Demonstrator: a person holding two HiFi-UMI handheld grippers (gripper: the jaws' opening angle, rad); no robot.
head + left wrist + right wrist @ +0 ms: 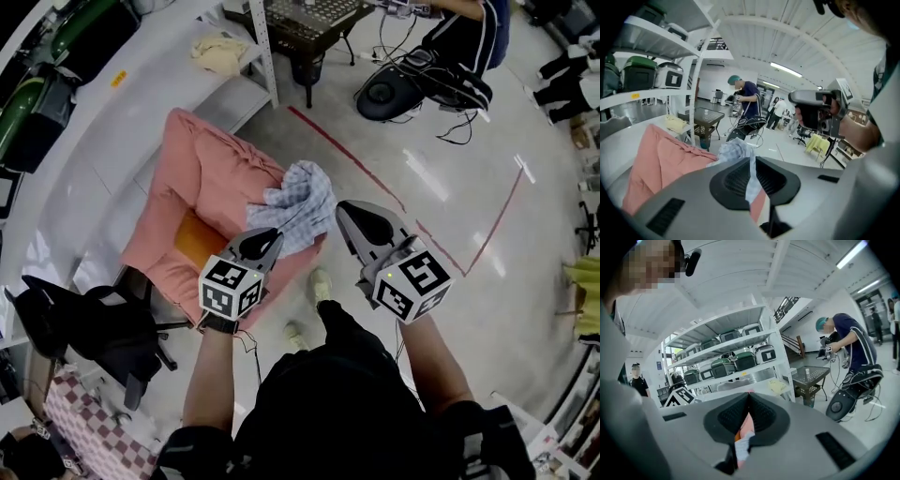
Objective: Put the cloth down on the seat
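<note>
**Left fingers pinching the cloth at the seat's edge**

From the head view I see the cloth point(302, 199), a blue-and-white check, lying crumpled on the near right edge of the pink cushioned seat point(192, 173). Part of it hangs over that edge towards the floor. An orange patch point(200, 240) shows on the cushion just left of the cloth.

My left gripper point(268, 236) is at the cloth's lower edge. In the left gripper view its fingers point(736, 180) are closed on a thin strip of the checked fabric, and the rest of the cloth point(735, 149) is bunched just beyond the tips, lying against the seat point(654, 161).

My right gripper point(349, 212) sits just right of the cloth, and I cannot tell from above whether it touches the fabric. In the right gripper view its fingers point(766, 416) are pressed together at the tips with nothing clamped between them. Pink, orange and white show only through the slit lower down.

Behind the seat is a white shelf unit point(155, 89) with a yellowish rag point(220, 52) lying on it. A red tape line point(349, 156) crosses the floor to the right, and a black office chair point(98, 323) stands to my left. Another person point(749, 101) stands farther back in the room.
</note>
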